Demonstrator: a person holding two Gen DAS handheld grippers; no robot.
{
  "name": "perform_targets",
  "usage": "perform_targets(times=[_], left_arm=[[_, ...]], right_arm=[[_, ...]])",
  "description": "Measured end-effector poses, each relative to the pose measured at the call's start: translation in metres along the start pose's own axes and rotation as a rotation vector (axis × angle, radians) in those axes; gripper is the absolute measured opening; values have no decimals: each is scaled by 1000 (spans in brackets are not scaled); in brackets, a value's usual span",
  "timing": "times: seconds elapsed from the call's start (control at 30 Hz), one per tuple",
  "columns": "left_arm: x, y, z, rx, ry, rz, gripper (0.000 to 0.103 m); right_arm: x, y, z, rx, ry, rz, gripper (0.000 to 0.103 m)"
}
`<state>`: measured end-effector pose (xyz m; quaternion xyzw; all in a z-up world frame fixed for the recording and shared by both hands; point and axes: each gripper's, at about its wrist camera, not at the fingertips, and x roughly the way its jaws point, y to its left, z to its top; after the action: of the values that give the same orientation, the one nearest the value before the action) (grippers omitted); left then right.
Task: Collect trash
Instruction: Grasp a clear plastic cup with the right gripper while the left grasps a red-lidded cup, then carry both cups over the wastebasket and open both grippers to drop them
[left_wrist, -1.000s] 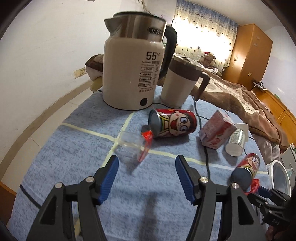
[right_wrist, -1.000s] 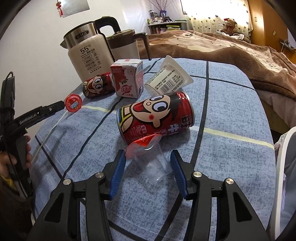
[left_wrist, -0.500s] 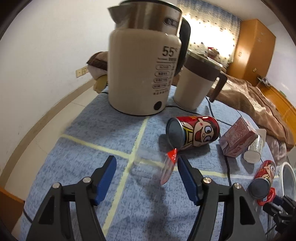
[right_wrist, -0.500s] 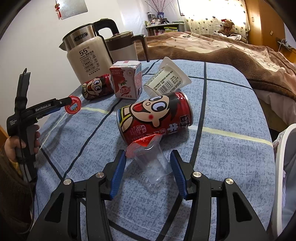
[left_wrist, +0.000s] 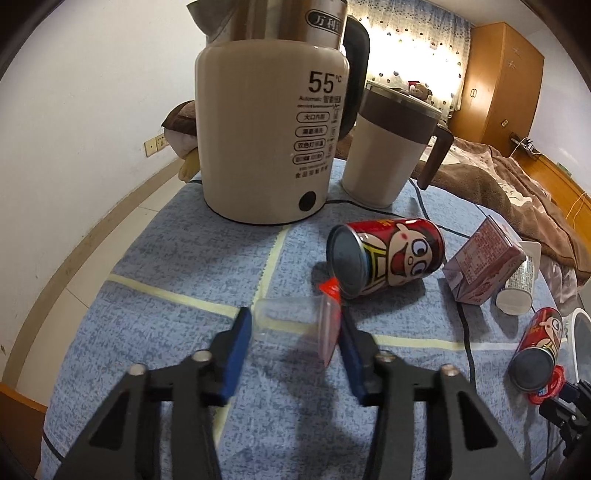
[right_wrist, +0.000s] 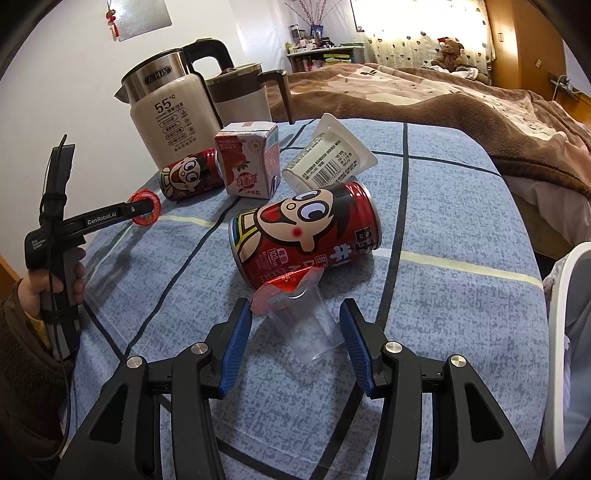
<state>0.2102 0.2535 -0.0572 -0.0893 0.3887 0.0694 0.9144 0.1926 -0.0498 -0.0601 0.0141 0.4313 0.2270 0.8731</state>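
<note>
Left gripper (left_wrist: 295, 328): jaws closing around a clear cup (left_wrist: 291, 325) lying on its side on the blue surface (left_wrist: 177, 258); its red peeled lid (left_wrist: 330, 319) is at the right pad, and whether the pads press it yet I cannot tell. A red can (left_wrist: 388, 256) lies just beyond the cup, the kettle (left_wrist: 269, 147) and jug (left_wrist: 388, 155) behind.

Right gripper (right_wrist: 295, 332): jaws spread, a second clear cup (right_wrist: 306, 328) on its side between them, pads apart from it. Its red lid (right_wrist: 288, 286) touches a second can (right_wrist: 306, 236). Carton (right_wrist: 251, 162) and white tub (right_wrist: 328, 158) lie further back.
</note>
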Motion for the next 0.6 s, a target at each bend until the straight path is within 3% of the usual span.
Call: perform_targets(times=[0.6], left_arm=[[-40, -29, -17, 42, -34, -55, 44]], right_arm=[[-21, -6, -5, 35, -46, 2, 51]])
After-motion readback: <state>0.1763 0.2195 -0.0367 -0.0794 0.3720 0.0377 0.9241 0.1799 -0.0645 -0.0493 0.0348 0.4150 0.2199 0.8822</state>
